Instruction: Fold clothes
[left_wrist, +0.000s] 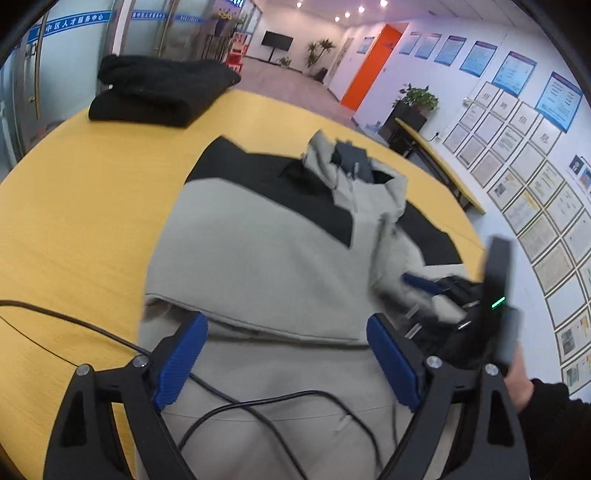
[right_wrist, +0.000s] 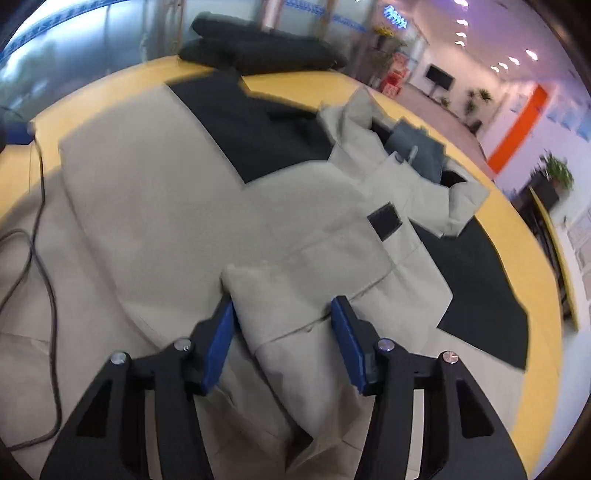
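Note:
A beige and black hooded jacket (left_wrist: 266, 258) lies spread on the yellow table (left_wrist: 74, 221), hood (left_wrist: 354, 177) at the far end. My left gripper (left_wrist: 286, 332) is open above the jacket's lower part, nothing between its blue pads. The right gripper shows at the right in the left wrist view (left_wrist: 436, 291). In the right wrist view the jacket (right_wrist: 166, 184) fills the frame. My right gripper (right_wrist: 282, 306) is open, with a folded sleeve end (right_wrist: 280, 295) lying between its blue pads, which stand apart from the cloth's sides.
A folded black garment (left_wrist: 162, 92) sits at the table's far left edge, also in the right wrist view (right_wrist: 258, 48). A black cable (left_wrist: 258, 406) lies across the jacket's lower part and onto the table (right_wrist: 40, 258). Table edge (right_wrist: 535, 258) curves at right.

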